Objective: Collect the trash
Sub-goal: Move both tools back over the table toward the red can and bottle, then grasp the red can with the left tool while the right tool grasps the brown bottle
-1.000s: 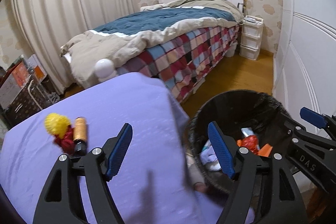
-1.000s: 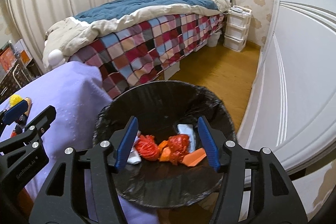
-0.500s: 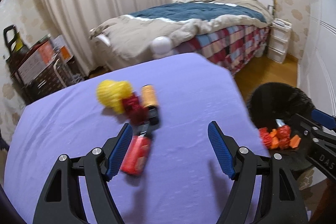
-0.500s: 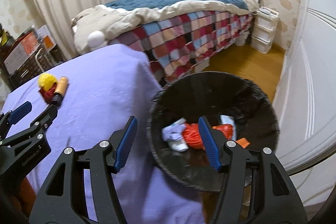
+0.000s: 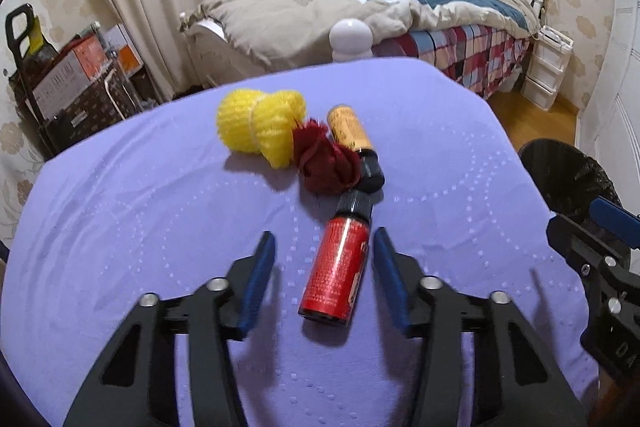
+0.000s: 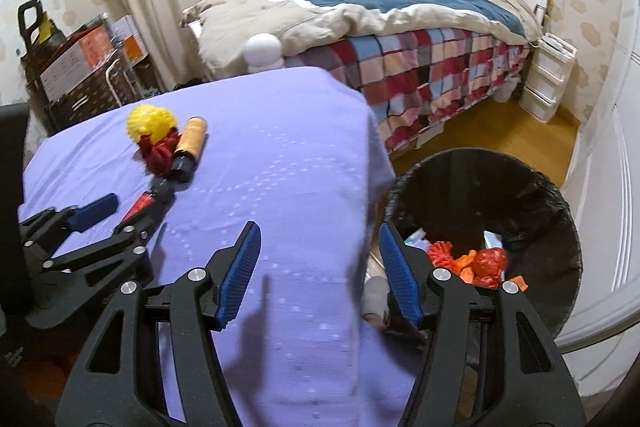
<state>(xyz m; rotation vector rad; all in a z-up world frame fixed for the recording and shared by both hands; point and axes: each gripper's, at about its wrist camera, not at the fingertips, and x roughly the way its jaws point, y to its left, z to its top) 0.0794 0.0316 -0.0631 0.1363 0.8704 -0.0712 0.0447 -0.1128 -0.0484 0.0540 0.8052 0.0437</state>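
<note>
On the purple-covered table (image 5: 160,227), the left gripper (image 5: 324,267) straddled a red bottle (image 5: 336,275), its jaws just closing yet not pressing it. At twelve o'clock lay a dark red scrap (image 5: 326,163). The right gripper (image 6: 318,271) hung open, the trash bin (image 6: 560,227) at its three o'clock.

Each hand-held unit is a black, rigid two-finger assembly. The left gripper (image 5: 324,279) and the right gripper (image 6: 320,267) share one design: two angular black arms with triangular cut-outs, each ending in a blue ribbed pad. Silver round-head screws sit at the pivot points behind each pad, two per arm. Seen from the left wrist camera, the side of the right gripper's body carries pale lettering, only partly legible. No sleeve or hand is visible.
</note>
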